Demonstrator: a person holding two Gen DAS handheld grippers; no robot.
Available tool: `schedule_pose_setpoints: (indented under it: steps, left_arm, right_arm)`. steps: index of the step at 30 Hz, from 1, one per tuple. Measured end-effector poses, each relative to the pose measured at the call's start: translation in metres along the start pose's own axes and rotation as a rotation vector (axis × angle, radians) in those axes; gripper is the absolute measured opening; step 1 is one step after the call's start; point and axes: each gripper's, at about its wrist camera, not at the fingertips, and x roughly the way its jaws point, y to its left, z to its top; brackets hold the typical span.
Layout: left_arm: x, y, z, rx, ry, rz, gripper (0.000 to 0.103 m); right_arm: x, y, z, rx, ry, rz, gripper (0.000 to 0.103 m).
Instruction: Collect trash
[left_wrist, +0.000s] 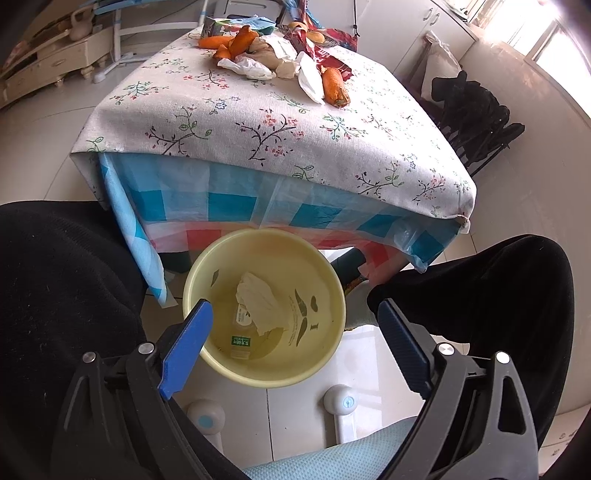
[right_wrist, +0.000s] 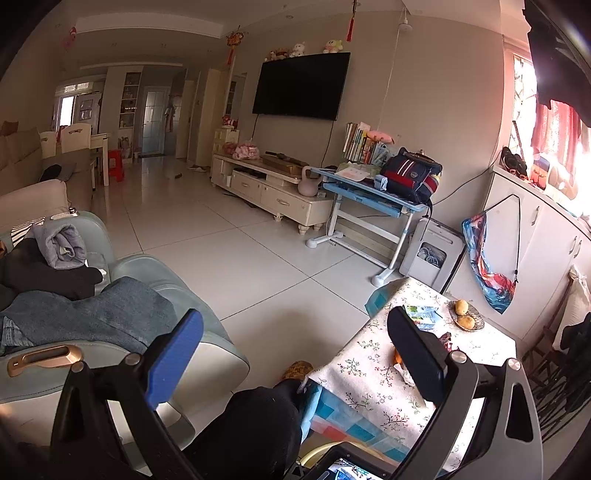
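Hovering over bin (left_wrist: 325, 354): left gripper (left_wrist: 295, 332), jaws spread, empty; tissue (left_wrist: 262, 302) inside. Right gripper (right_wrist: 295, 336) likewise spread. Peels (left_wrist: 334, 86) beyond bin, on table (left_wrist: 258, 147).

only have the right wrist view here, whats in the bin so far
Observer: A crumpled tissue lies on a plastic bottle inside the yellow bin.
Operator: is the left claw holding anything
Observer: No, the left claw is open and empty above the bin.
Operator: whats left on the table, cant see much of it
Observer: Carrot pieces, tissues and a red wrapper sit in a pile at the far end of the table.
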Motion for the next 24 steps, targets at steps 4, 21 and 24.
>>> schedule_pose_setpoints:
  steps: [4,21,24]
  left_arm:
    - [0.0,0.0,0.0,0.001,0.0,0.0,0.088]
    - [0.003,0.0,0.0,-0.008,-0.007,-0.017,0.088]
    - [0.004,0.0,0.001,-0.01,-0.005,-0.02,0.088]
  right_arm:
    - [0.002,0.002,0.0,-0.006,0.013,0.004,0.096]
    - [0.011,-0.002,-0.004,0.001,0.05,0.022,0.096]
    - [0.013,-0.004,-0.006,0.011,0.052,0.032,0.096]
